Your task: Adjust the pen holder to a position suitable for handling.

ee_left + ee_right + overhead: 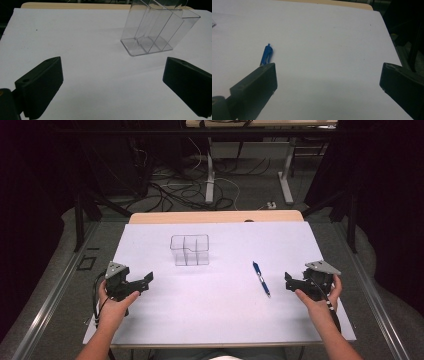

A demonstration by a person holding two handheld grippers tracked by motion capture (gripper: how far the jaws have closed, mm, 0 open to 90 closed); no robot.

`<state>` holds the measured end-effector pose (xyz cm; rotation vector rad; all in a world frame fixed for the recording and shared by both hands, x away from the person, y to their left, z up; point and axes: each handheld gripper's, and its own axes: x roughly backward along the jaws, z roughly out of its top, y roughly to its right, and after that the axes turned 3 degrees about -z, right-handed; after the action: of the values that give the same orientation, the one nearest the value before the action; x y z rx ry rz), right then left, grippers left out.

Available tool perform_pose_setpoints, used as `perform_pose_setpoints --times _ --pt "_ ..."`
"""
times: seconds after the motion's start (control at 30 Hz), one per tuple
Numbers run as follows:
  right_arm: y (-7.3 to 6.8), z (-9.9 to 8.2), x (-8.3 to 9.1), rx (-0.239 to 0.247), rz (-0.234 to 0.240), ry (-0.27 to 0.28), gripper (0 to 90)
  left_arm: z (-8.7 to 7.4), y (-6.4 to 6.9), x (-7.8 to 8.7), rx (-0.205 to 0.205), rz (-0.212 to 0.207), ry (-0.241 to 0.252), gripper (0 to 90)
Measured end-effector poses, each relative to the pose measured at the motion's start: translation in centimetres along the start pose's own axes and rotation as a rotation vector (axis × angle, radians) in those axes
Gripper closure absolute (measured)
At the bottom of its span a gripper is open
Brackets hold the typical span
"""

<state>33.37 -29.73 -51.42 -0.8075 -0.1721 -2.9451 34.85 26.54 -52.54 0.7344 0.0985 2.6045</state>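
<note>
Nothing moved yet: blue pen lies flat on the white table, well apart from the clear divided organizer; left gripper and right gripper both spread wide, empty, pickup and placing remain.

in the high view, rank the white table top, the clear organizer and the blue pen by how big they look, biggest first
1. White table top, by far the largest.
2. Clear organizer, an upright divided box.
3. Blue pen, long but thin, so it looks smallest; it lies nearer the camera than the organizer.
</note>
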Motion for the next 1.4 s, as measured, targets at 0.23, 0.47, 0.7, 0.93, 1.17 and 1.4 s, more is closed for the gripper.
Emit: perform_pose_setpoints --times 0.23,0.47,0.7,0.93,1.17,1.4 --pt "-0.4 0.1 -0.2 0.017 0.017 -0.008 3.0 0.5 0.7 -0.4 -0.008 -0.005 0.005 5.9" --pt "-0.6 0.0 -0.1 0.038 0.016 -0.006 9.1 1.3 1.4 -1.0 -0.010 -0.005 0.026 16.8" --pt "-0.5 0.0 0.2 0.040 0.028 0.011 14.8 2.4 1.3 -1.9 0.022 -0.008 0.068 24.1" --pt "-0.3 -0.2 0.2 0.031 0.033 0.025 15.0 3.3 1.3 -2.5 0.041 -0.014 0.096 38.2" --pt "-0.1 -0.3 0.2 0.026 0.040 0.015 15.0 4.3 1.3 -3.1 0.033 0.001 0.112 44.7" --pt "-0.1 -0.3 0.1 0.021 0.047 0.012 14.9 4.9 1.6 -4.4 0.059 0.004 0.125 48.9"
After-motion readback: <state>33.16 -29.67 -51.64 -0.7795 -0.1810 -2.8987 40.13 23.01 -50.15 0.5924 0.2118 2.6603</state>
